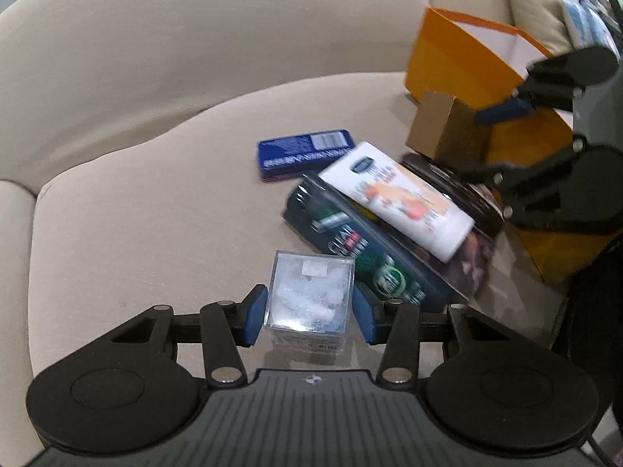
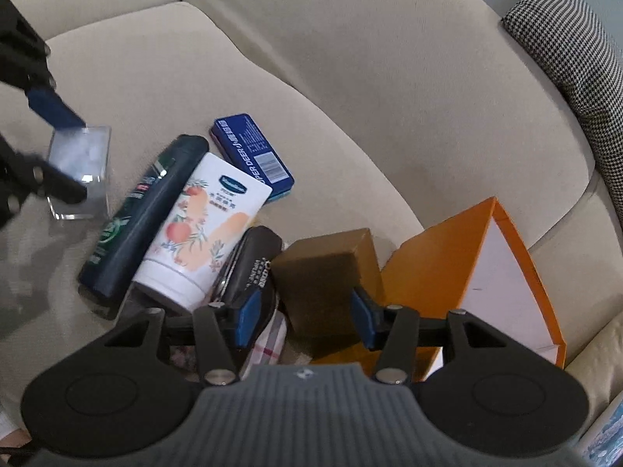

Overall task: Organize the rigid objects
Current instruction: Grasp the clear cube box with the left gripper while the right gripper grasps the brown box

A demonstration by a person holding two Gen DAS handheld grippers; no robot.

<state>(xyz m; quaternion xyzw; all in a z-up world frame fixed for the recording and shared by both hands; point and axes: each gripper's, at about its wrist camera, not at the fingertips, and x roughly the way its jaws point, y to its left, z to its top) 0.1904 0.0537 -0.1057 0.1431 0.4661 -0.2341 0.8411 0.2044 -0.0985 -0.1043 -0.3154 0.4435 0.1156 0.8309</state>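
Between the pads of the right hand-held gripper (image 2: 303, 313) sits the brown box (image 2: 325, 268), gripped on its two side faces; the jaws are closed to the box width. From this gripper the orange bag (image 2: 447, 268) lies at 2 o'clock, just beside the box, its open mouth facing up and to 1 o'clock. The bag's long axis runs from 7 to 1 o'clock. The right gripper is clearly the nearer one to the bag.

The left hand-held gripper (image 1: 309, 309) has its jaws closed on the clear box (image 1: 309, 299), pads on opposite walls. From it, the bag (image 1: 459, 66) lies at 1 o'clock, well apart, beyond the dark bottle (image 1: 350, 249) and white tube (image 1: 401, 200).

The blue tin (image 1: 305, 153) lies flat on the sofa (image 1: 155, 214) at 12 o'clock of the left gripper.

Judgement: the brown box likely goes into the bag; the move turns on clearing the bag's near rim.
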